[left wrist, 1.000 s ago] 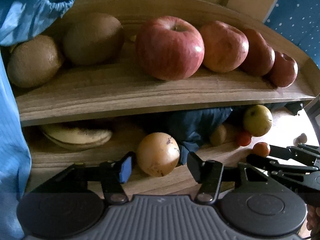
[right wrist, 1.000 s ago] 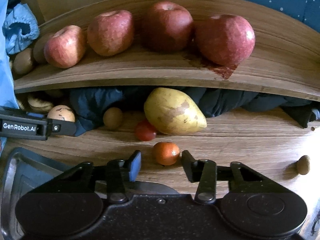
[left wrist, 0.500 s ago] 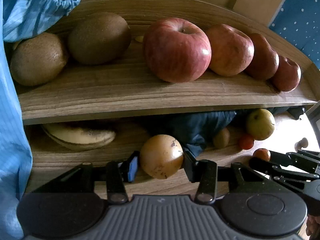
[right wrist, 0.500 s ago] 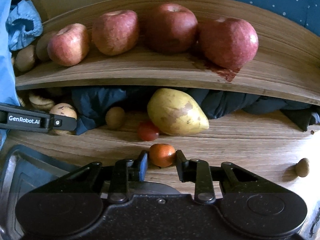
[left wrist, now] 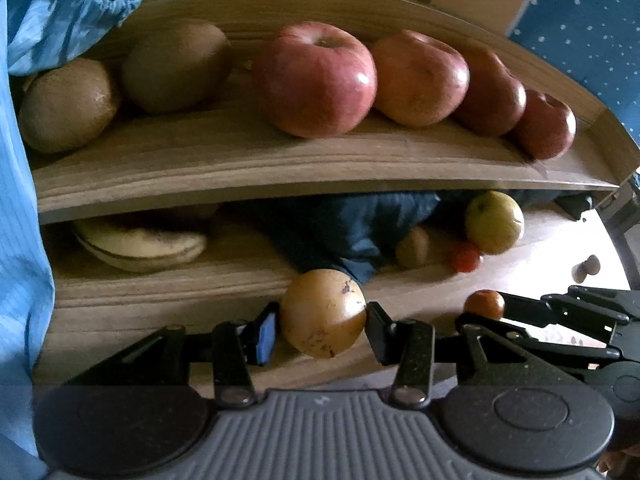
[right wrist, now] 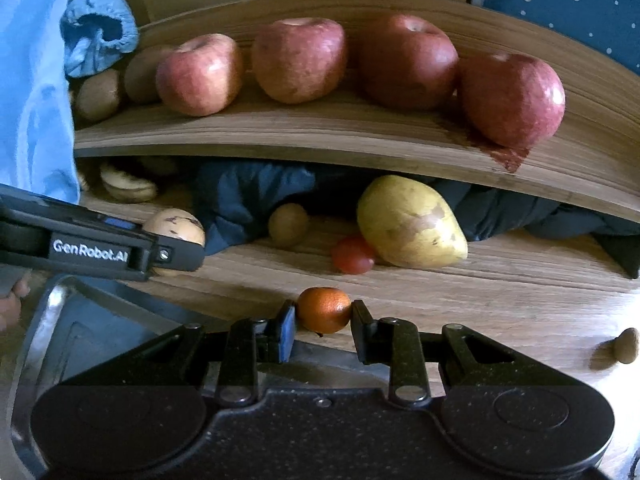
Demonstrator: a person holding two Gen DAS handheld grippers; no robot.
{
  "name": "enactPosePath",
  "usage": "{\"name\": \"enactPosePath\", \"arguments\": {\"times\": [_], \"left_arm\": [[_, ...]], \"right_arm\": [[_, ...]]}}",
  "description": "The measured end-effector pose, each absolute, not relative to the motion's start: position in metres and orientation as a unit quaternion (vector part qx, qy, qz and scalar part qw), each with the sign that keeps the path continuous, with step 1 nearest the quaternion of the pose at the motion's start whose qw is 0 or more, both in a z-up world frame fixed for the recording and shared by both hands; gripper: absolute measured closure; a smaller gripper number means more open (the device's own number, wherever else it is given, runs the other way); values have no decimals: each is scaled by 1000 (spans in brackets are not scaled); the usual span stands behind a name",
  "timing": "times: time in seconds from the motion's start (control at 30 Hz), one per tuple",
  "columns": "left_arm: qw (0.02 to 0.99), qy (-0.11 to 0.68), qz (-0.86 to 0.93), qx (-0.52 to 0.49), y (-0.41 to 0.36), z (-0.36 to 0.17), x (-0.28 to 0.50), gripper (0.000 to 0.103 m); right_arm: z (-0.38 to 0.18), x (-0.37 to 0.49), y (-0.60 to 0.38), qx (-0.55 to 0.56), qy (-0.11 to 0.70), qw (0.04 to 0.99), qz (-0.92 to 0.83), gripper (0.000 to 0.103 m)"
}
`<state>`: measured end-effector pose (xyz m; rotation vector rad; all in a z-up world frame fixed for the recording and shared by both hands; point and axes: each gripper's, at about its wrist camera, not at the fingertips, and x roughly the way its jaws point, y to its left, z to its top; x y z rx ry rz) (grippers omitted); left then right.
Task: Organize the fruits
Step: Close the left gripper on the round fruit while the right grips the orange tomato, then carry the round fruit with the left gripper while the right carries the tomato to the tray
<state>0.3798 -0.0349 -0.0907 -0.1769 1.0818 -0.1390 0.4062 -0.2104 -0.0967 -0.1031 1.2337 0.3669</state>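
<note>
A pick-up is in hand on both sides at once, judged from how the fruits sit between the fingers. At the far left of the upper shelf, two kiwis are lined up, followed by a row of four apples. On the lower bench, a spotted banana is seen under the shelf at the left. The left gripper is closed most of the way around a round yellow-brown pear, with both fingers touching or almost touching its sides; whether it is lifted off the wood cannot be told. Further right, a small brown fruit, a red tomato and a large yellow-green pear are left lying near a dark cloth. The right gripper is narrowed on a small orange, pinched between the fingers just above the bench. Next, a firm but gentle squeeze is called for, then each fruit is probably to be raised and carried to fruit of its own kind.
</note>
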Motion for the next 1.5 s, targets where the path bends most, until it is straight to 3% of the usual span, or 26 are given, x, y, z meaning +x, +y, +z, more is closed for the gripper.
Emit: {"name": "enactPosePath", "arguments": {"times": [1.5], "left_arm": [[843, 520, -137, -35, -115, -74, 320, 53]], "right_arm": [[-49, 305, -263, -22, 575, 807, 132, 72]]}}
